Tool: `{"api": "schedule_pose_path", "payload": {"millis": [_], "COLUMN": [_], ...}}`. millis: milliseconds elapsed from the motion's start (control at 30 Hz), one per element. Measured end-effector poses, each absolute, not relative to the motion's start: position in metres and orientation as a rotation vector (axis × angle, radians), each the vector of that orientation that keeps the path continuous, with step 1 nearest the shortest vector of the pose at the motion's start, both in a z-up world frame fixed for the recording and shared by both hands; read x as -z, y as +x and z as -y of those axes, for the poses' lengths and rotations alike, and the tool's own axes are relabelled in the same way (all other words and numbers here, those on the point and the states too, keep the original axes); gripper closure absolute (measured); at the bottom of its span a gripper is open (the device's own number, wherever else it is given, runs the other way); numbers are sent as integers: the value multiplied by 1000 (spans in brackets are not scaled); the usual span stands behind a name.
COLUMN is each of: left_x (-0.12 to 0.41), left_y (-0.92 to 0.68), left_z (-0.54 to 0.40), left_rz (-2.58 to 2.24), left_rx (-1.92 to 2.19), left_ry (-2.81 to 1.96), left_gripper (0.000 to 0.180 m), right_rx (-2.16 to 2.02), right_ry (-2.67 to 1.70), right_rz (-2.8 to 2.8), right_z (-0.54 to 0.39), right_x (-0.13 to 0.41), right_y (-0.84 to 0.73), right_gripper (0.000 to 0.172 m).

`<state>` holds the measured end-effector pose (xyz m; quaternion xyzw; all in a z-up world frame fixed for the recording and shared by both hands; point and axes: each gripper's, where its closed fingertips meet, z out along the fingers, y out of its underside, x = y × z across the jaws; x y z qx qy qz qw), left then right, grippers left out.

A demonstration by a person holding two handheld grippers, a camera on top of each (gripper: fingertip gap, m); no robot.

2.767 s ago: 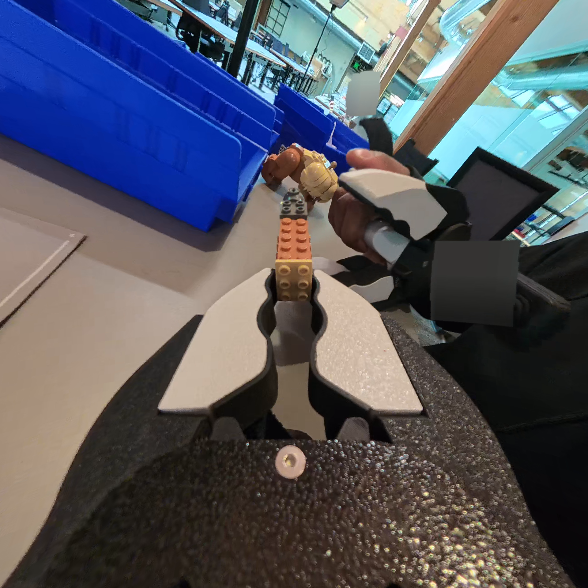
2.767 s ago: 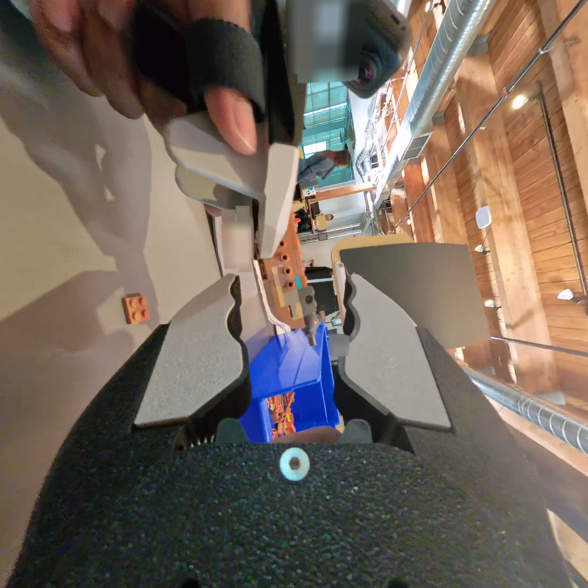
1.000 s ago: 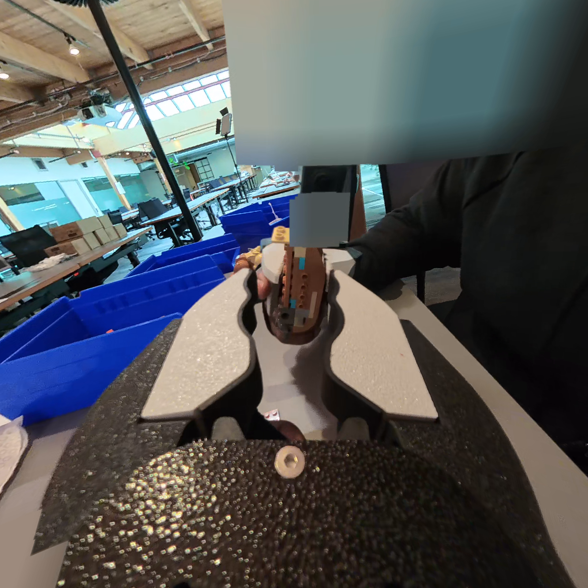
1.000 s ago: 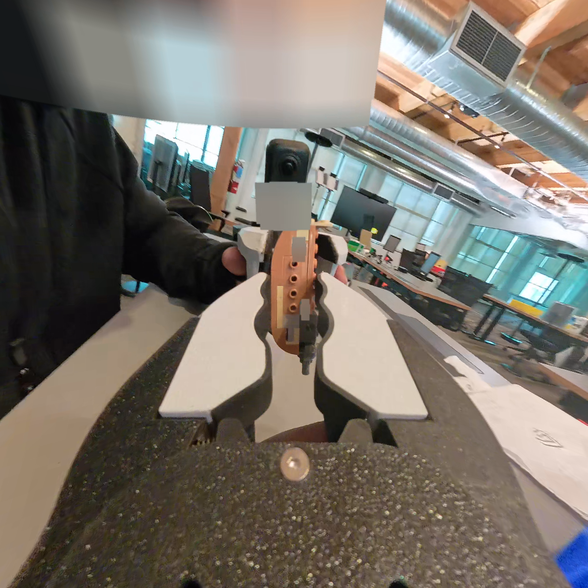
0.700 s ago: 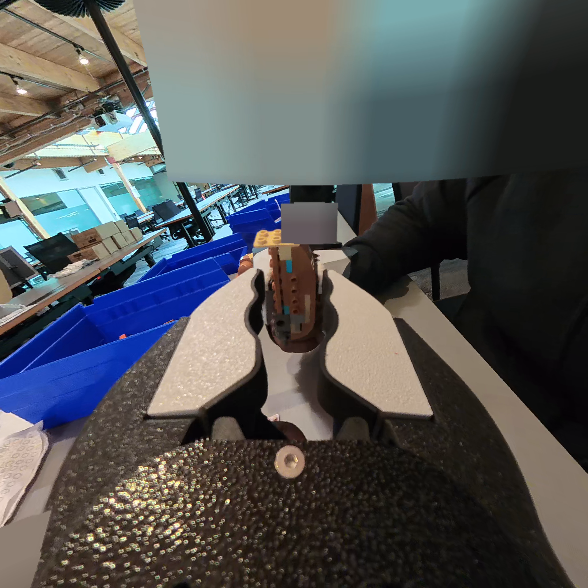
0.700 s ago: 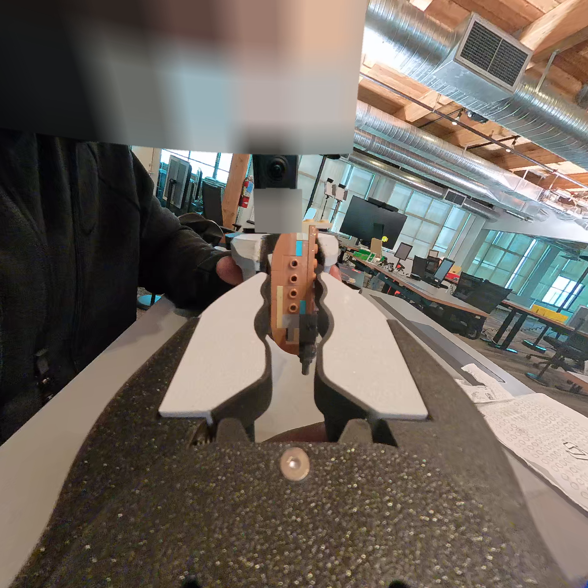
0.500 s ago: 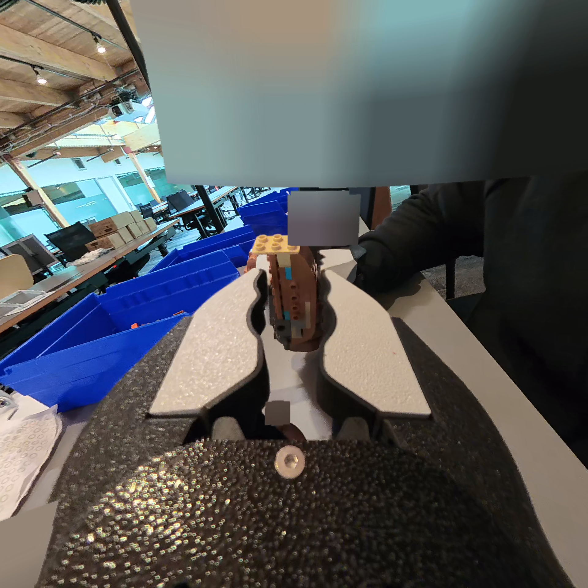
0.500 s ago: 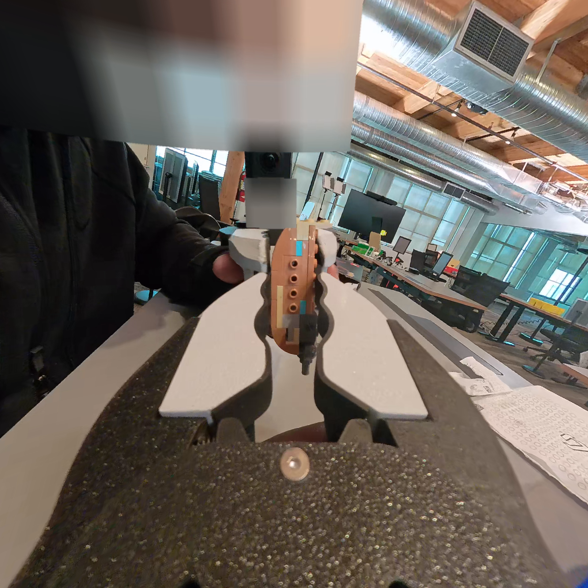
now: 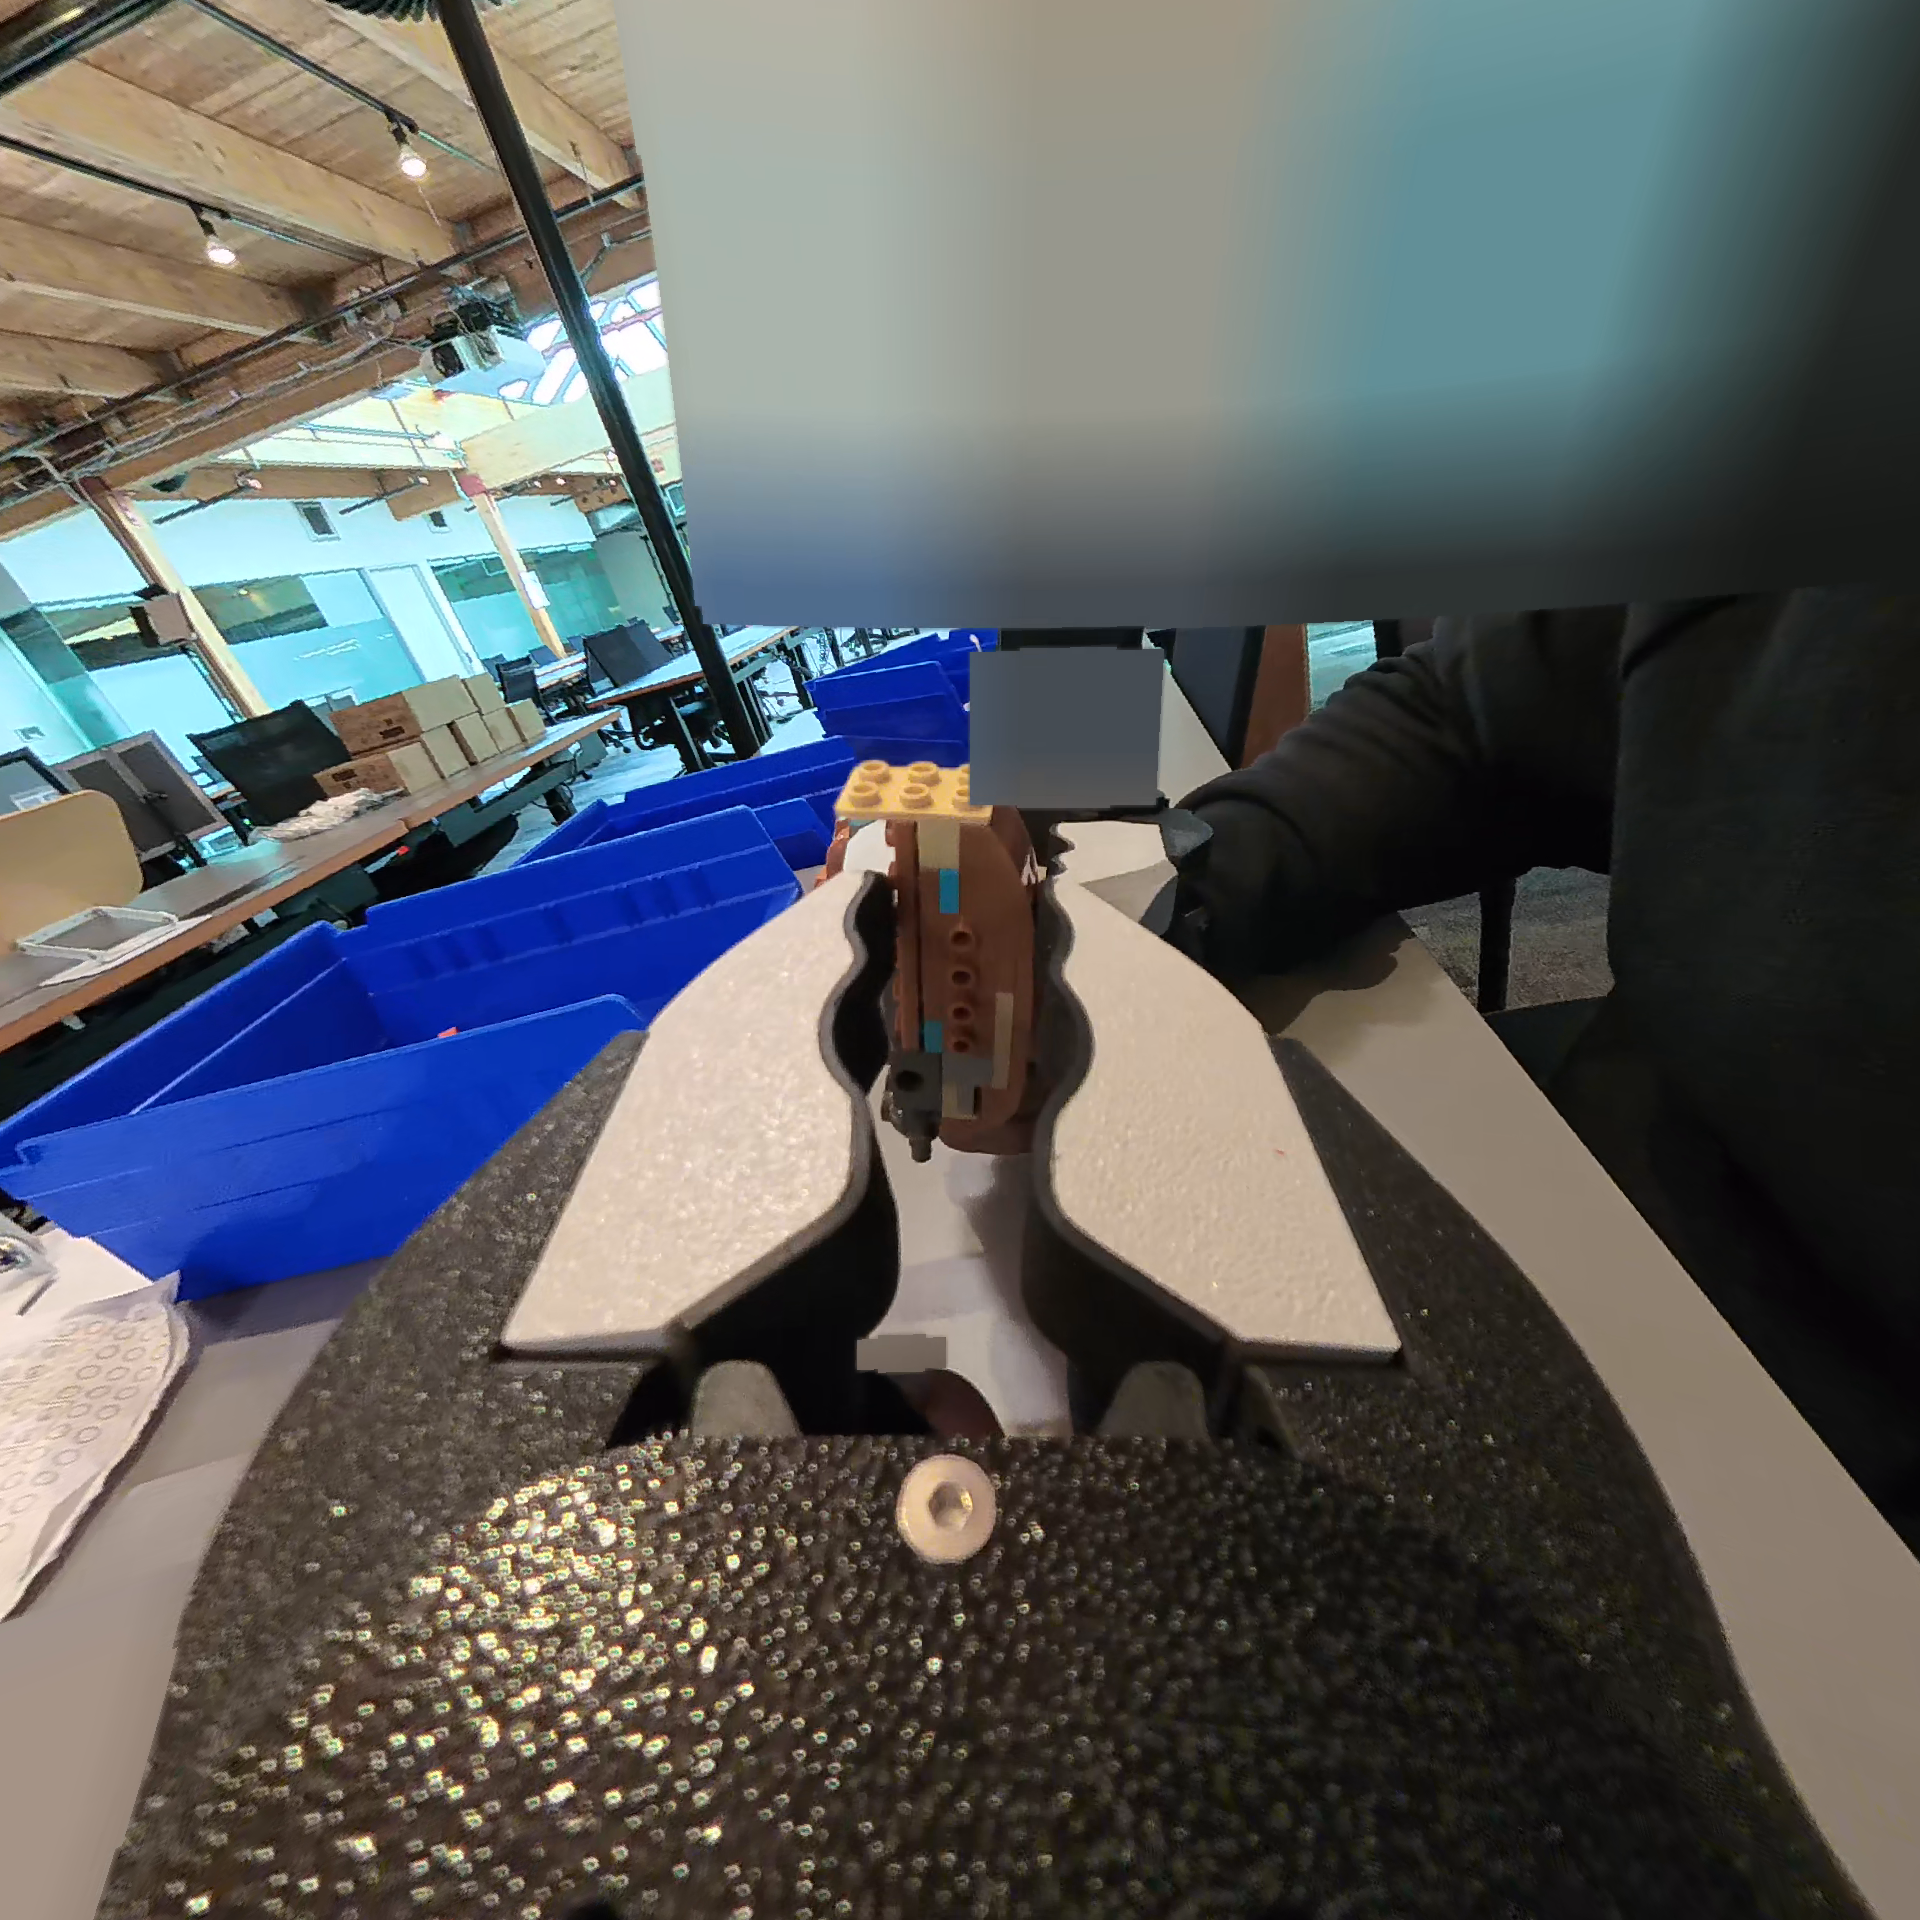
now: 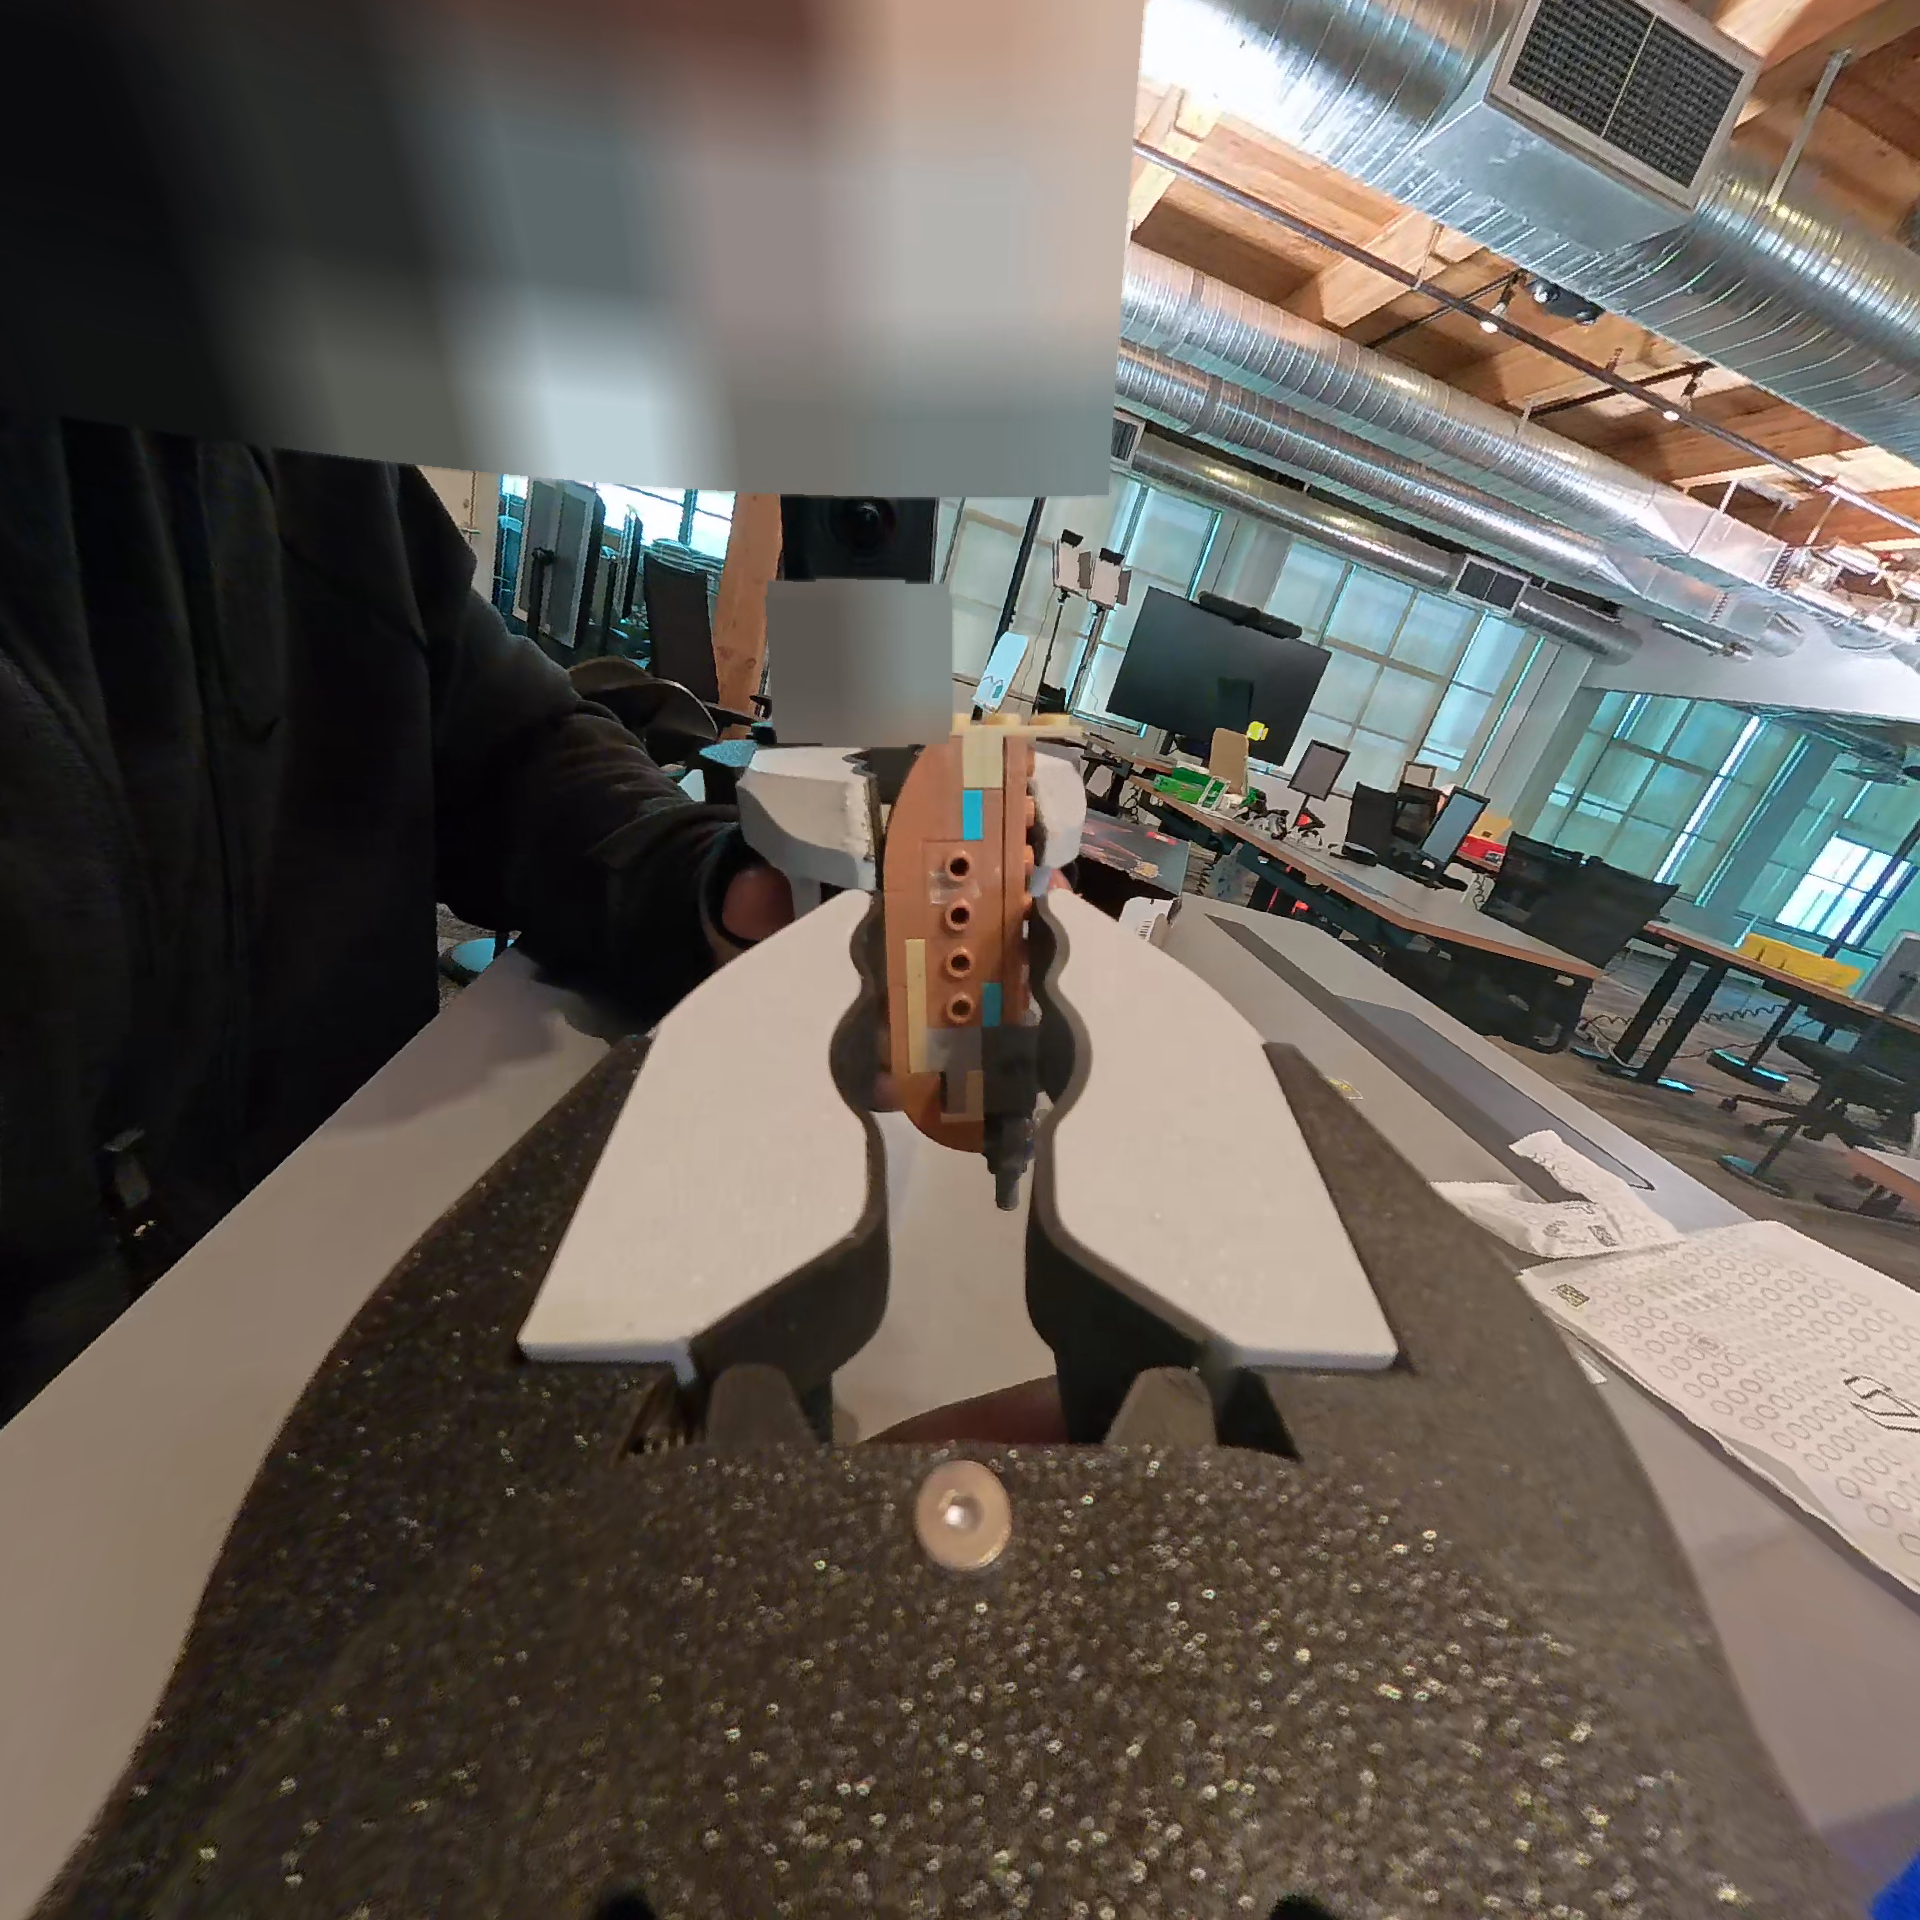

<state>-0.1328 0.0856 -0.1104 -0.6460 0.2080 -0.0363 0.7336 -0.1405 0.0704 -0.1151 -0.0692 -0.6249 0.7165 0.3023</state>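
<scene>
A brown brick model [image 9: 966,977] with a tan plate [image 9: 909,795] on its upper end and a dark grey peg at its lower end hangs in the air between my two grippers, which face each other. My left gripper [image 9: 961,935] is shut on it, with both pads against its sides. My right gripper [image 10: 956,956] is shut on the same model [image 10: 945,935] from the opposite side. In the right wrist view the left gripper's white fingers [image 10: 805,831] flank the far part of the model. A person's hand and dark sleeve [image 10: 520,810] are behind them.
Blue bins [image 9: 468,987] stand in a row along the left of the grey table [image 9: 1455,1143]. Printed paper sheets lie on the table in both views [image 9: 62,1434] [image 10: 1766,1340]. The person's dark jacket [image 9: 1714,935] is close by on the right. Both grippers' tips are close together, under 4 cm apart.
Over the last second my left fingers have narrowed from standing apart around the model to pressing on it. My right gripper has kept its grip throughout, and the model has stayed in place.
</scene>
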Motion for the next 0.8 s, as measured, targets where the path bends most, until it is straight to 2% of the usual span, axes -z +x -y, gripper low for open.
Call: {"api": "schedule_pose_path", "payload": {"millis": [800], "left_x": [98], "left_y": [-131], "left_z": [-77], "left_rz": [-470], "left_rx": [88], "left_ry": [-1333], "left_gripper": [157], "right_rx": [-1985], "right_ry": [-182], "right_rz": [1623], "right_z": [-74], "right_x": [106], "right_y": [-135], "right_gripper": [146]}}
